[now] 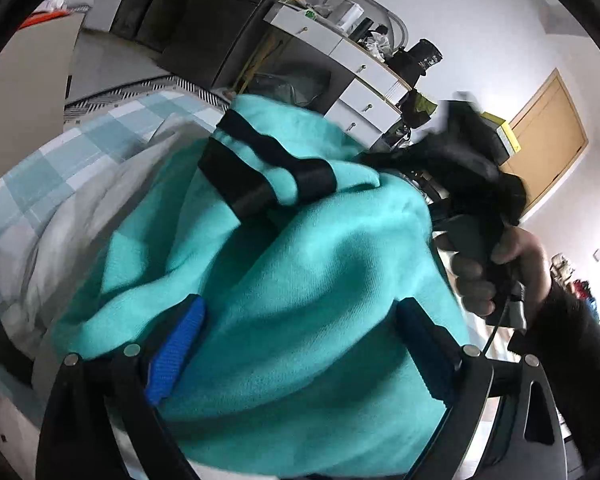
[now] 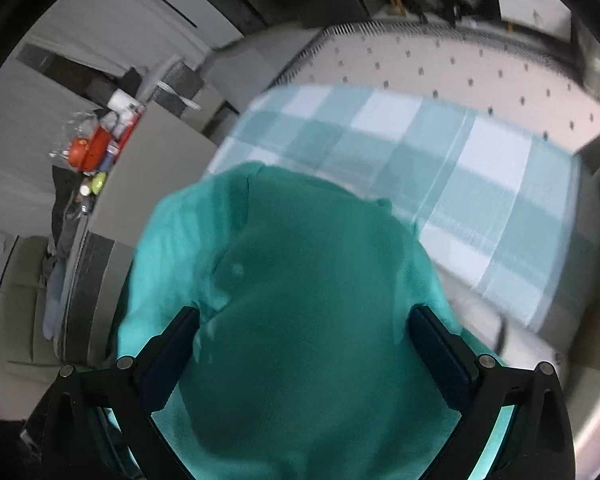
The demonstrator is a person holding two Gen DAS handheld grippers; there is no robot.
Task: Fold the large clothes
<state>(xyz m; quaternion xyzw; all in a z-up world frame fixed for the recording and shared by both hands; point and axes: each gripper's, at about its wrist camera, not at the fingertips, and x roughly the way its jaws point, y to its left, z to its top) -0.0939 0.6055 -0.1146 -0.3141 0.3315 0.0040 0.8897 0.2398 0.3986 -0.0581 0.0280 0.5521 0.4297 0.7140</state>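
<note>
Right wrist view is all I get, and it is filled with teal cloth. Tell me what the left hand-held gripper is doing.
Observer: The left hand-held gripper has its fingers apart, with the teal garment bunched between them.
Operator: Describe any marking on that garment.
Observer: Two black bands cross one gathered end, which looks like a cuff.
Operator: Report what is to the right of the cloth.
Observer: A person's hand grips a dark handle there; the tool above it is too blurred to read.
</note>
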